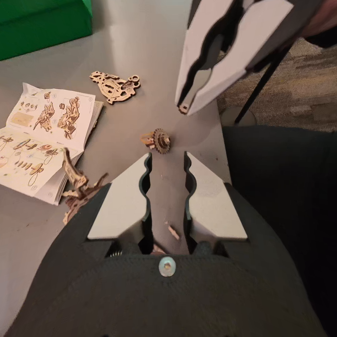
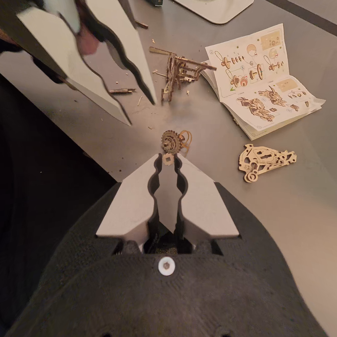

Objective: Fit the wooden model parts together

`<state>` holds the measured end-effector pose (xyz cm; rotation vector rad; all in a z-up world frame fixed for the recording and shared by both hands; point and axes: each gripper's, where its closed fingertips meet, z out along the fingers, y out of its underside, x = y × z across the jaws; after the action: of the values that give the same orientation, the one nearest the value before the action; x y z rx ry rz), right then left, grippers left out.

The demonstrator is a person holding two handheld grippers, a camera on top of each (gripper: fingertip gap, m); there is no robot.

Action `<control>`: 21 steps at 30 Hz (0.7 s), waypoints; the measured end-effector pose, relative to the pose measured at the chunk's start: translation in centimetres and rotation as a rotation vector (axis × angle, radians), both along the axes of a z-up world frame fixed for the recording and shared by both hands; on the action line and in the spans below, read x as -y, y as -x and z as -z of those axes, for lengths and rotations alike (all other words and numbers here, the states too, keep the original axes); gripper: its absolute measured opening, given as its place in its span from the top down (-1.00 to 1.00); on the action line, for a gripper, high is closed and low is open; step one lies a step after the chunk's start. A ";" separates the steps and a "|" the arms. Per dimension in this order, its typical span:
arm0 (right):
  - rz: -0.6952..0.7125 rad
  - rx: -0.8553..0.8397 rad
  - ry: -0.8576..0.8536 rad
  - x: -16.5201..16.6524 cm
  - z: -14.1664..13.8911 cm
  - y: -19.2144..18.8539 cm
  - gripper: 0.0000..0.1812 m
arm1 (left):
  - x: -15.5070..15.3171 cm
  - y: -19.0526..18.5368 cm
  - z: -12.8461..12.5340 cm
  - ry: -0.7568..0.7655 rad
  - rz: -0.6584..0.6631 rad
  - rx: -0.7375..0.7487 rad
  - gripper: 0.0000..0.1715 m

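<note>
A wooden gear assembly (image 1: 160, 140) with a rubber band lies on the grey table (image 1: 127, 45). In the right wrist view it (image 2: 170, 141) sits just beyond my right gripper (image 2: 167, 157), which is shut on a small pale wooden washer (image 2: 167, 159) with a square hole. The left wrist view shows that right gripper (image 1: 184, 109) above and beyond the gear, with the washer (image 1: 183, 109) at its tips. My left gripper (image 1: 167, 155) is open and empty, just short of the gear. It also shows in the right wrist view (image 2: 142, 113), open.
A flat wooden side panel (image 1: 116, 87) (image 2: 264, 162), an open instruction booklet (image 1: 45, 136) (image 2: 264, 82) and a part-built wooden frame (image 2: 178, 74) (image 1: 78, 182) lie around. A green box (image 1: 42, 23) stands far left. Wood scraps (image 2: 122, 90) are scattered. The table edge (image 1: 223, 145) is close. My hands' fingertips stand some 6 cm from each other.
</note>
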<state>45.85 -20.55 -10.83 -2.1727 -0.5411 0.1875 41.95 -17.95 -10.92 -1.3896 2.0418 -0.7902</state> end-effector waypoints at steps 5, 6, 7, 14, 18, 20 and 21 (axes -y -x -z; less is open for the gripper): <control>-0.027 -0.025 -0.033 0.2 0.2 -0.1 0.89 | -0.4 -1.7 2.4 0.083 -0.095 -0.095 0.77; -0.029 -0.035 -0.040 0.2 0.3 -0.2 0.89 | -0.5 -1.7 2.5 0.096 -0.108 -0.106 0.80; -0.034 -0.045 -0.044 0.3 0.3 -0.2 0.89 | -0.6 -1.7 2.7 0.105 -0.122 -0.117 0.81; -0.031 -0.091 -0.077 0.4 0.7 -0.7 0.89 | -0.1 -2.6 3.7 0.200 -0.135 -0.150 0.95; -0.014 -0.113 -0.083 0.5 1.1 -1.2 0.89 | 0.5 -3.0 4.0 0.231 -0.121 -0.155 0.94; -0.010 -0.125 -0.088 0.4 1.2 -1.3 0.89 | 0.8 -3.3 4.0 0.251 -0.117 -0.149 0.95; -0.009 -0.127 -0.090 0.4 1.3 -1.3 0.89 | 0.9 -3.5 4.0 0.261 -0.117 -0.147 0.96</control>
<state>47.17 -20.91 -12.14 -2.0559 -0.4780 0.2985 45.46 -18.88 -14.90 -1.7403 1.9974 -0.9548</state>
